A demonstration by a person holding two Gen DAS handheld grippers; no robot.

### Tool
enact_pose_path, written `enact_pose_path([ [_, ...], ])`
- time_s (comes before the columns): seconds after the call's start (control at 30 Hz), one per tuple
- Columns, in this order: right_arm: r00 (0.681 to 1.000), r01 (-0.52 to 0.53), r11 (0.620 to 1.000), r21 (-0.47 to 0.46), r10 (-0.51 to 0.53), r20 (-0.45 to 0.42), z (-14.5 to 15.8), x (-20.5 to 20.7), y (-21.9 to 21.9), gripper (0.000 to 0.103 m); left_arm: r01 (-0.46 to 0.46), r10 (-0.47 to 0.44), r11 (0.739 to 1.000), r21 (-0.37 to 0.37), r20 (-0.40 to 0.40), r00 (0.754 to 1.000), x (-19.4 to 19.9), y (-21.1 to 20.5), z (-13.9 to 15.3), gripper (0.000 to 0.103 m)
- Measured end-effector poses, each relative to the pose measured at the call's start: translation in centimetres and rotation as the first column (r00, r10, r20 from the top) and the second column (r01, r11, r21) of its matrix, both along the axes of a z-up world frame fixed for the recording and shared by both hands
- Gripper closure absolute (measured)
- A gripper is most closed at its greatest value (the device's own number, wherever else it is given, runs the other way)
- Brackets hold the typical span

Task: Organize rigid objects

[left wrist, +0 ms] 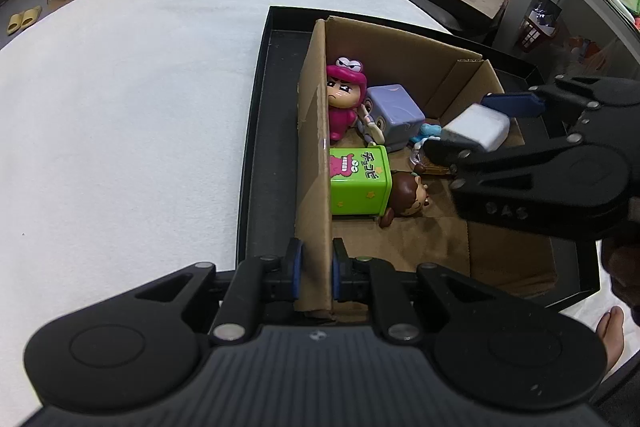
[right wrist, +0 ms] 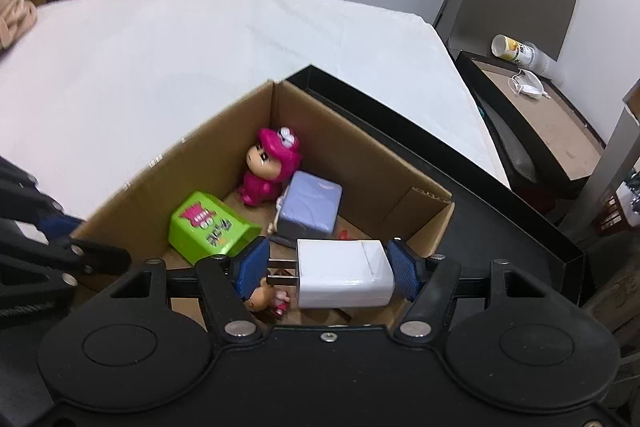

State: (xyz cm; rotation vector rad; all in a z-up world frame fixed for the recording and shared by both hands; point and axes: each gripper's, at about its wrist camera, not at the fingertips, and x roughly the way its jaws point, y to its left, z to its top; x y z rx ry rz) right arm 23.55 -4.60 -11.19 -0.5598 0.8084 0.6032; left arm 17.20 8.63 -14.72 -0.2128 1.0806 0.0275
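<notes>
Task well advanced: cardboard box (right wrist: 360,155), seated in black tray (right wrist: 500,211) on white counter (right wrist: 160,67), already holds pink figure (right wrist: 270,167), purple cube (right wrist: 310,205), green tin (right wrist: 208,223), small brown-haired figure (left wrist: 406,197). No loose items visible on counter.

Left gripper (left wrist: 316,267): clenched on box side wall, judged steadying it.

Right gripper (right wrist: 326,269): part open, grasping white charger (right wrist: 344,275), pads at both ends, suspended over box interior. Deposit not yet done.

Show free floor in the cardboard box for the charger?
Bare floor in the cardboard box: the near end, between green tin, brown-haired figure and the near wall. The far half is crowded: pink figure, purple cube. White charger hangs above.
</notes>
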Motion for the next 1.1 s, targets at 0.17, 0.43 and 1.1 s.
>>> enact_pose_path([
  [0.17,1.000,-0.016,0.999,-0.044,0.016,0.000,-0.9,-0.3,0.3,0.037,-0.002,0.002,1.000,-0.004,-0.001,1.000,0.0,0.1,0.0,0.089],
  [0.43,1.000,-0.021,0.999,-0.031,0.022,0.003,-0.3,-0.6,-0.2,0.035,0.003,-0.003,1.000,-0.008,-0.003,1.000,0.1,0.2,-0.1,0.088],
  [1.1,0.971,0.239,0.933,0.268,-0.225,-0.079,5.1,-1.0,-7.5,0.014,0.050,-0.049,0.998,0.026,-0.049,0.998,0.9,-0.2,1.9,0.086],
])
